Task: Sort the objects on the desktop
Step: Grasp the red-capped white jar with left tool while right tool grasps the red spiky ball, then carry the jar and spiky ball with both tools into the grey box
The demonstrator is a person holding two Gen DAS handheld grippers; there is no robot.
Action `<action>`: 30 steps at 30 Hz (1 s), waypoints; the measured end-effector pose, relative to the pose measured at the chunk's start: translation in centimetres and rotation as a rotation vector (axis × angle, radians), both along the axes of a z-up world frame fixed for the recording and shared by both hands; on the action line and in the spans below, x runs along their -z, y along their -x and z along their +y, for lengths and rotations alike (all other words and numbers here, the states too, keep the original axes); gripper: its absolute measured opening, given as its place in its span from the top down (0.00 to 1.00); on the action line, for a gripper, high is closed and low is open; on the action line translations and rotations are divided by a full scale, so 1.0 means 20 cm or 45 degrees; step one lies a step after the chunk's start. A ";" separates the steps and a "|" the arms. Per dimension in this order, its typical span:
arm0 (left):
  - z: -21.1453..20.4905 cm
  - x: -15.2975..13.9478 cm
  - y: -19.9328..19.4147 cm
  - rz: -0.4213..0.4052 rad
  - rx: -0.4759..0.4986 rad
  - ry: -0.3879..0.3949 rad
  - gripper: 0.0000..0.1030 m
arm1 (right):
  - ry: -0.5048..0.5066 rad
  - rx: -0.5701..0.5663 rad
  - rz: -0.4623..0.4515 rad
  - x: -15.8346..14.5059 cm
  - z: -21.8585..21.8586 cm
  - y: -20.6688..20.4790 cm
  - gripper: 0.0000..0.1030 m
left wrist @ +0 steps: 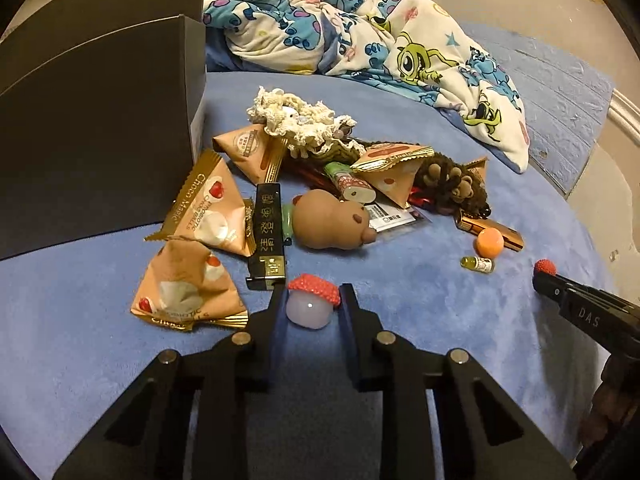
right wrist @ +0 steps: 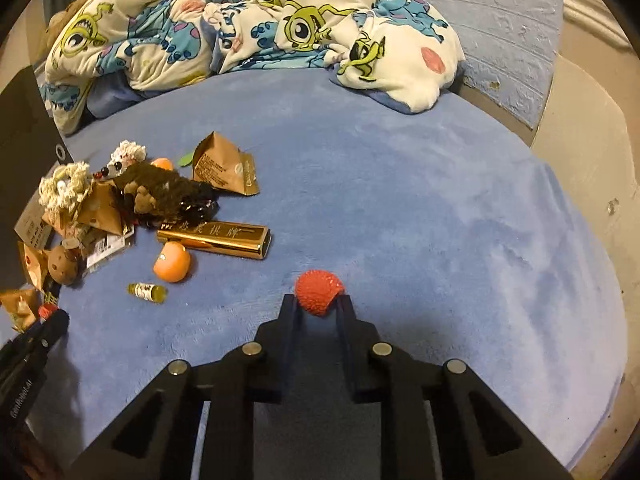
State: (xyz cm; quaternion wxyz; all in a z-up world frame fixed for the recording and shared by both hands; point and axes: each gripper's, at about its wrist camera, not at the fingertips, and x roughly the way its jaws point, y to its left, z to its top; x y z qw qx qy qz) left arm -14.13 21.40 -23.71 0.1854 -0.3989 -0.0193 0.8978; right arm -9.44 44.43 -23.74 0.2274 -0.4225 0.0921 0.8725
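Observation:
My left gripper (left wrist: 310, 300) is shut on a mushroom toy (left wrist: 310, 304) with a red cap and pale lilac stem, just above the blue blanket. My right gripper (right wrist: 319, 300) is shut on a red bumpy ball (right wrist: 319, 291); the ball also shows at the right edge of the left wrist view (left wrist: 545, 267). A pile of objects lies ahead of the left gripper: snack packets (left wrist: 210, 212), a black lighter (left wrist: 267, 236), a brown bear toy (left wrist: 330, 220), a crochet piece (left wrist: 296, 120), a brown plush (left wrist: 452, 188), an orange ball (right wrist: 172, 262), a gold bar (right wrist: 216, 238) and a small vial (right wrist: 147, 292).
A dark grey box (left wrist: 96, 140) stands at the left of the pile. A cartoon-print quilt (right wrist: 248, 24) is bunched at the back. The blue blanket (right wrist: 440, 208) covers the surface, whose edge curves down at the right. The left gripper shows at the lower left of the right wrist view (right wrist: 48, 320).

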 end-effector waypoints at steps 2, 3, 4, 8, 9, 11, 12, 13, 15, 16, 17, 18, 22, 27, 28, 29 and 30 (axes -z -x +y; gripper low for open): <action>0.00 -0.02 -0.01 0.008 0.000 0.002 0.75 | -0.016 -0.012 -0.005 -0.01 -0.02 0.00 0.81; 0.00 -0.03 -0.01 0.013 -0.002 0.004 0.75 | -0.007 -0.018 0.000 -0.01 -0.02 0.00 0.81; -0.01 -0.03 -0.01 0.018 -0.003 0.002 0.75 | -0.004 -0.020 0.002 -0.01 -0.03 0.00 0.81; -0.02 -0.10 -0.02 0.050 -0.005 -0.012 0.75 | 0.003 -0.031 0.004 -0.03 -0.04 -0.01 0.82; -0.02 -0.11 -0.02 0.052 -0.004 -0.013 0.75 | 0.003 -0.031 0.006 -0.03 -0.05 -0.01 0.82; -0.01 -0.14 -0.01 0.059 -0.005 -0.008 0.75 | -0.001 -0.035 0.006 -0.05 -0.06 -0.02 0.82; -0.01 -0.15 -0.01 0.053 -0.003 -0.010 0.75 | -0.005 -0.038 0.010 -0.06 -0.07 -0.02 0.82; -0.02 -0.16 -0.02 0.053 -0.002 -0.011 0.75 | -0.009 -0.042 0.015 -0.08 -0.07 -0.02 0.82; -0.02 -0.18 -0.03 0.065 -0.002 -0.007 0.75 | -0.016 -0.051 0.017 -0.09 -0.09 -0.02 0.82; -0.03 -0.20 -0.03 0.067 0.002 -0.013 0.75 | -0.021 -0.053 0.022 -0.11 -0.10 -0.02 0.82; -0.04 -0.21 -0.04 0.072 0.003 -0.016 0.75 | -0.027 -0.057 0.024 -0.12 -0.11 -0.02 0.82; -0.04 -0.23 -0.04 0.078 0.002 -0.015 0.75 | -0.027 -0.060 0.025 -0.13 -0.12 -0.02 0.82; -0.09 -0.30 -0.06 0.096 -0.010 -0.032 0.75 | -0.032 -0.081 0.028 -0.18 -0.17 -0.02 0.82; -0.19 -0.44 -0.05 0.126 -0.036 -0.048 0.75 | -0.021 -0.107 0.043 -0.25 -0.25 0.01 0.82; -0.21 -0.46 -0.05 0.131 -0.042 -0.051 0.75 | -0.017 -0.117 0.047 -0.27 -0.27 0.02 0.82; -0.24 -0.50 -0.05 0.141 -0.053 -0.052 0.75 | -0.019 -0.128 0.047 -0.28 -0.30 0.03 0.82; -0.26 -0.52 -0.04 0.148 -0.062 -0.050 0.75 | -0.028 -0.147 0.049 -0.30 -0.34 0.04 0.82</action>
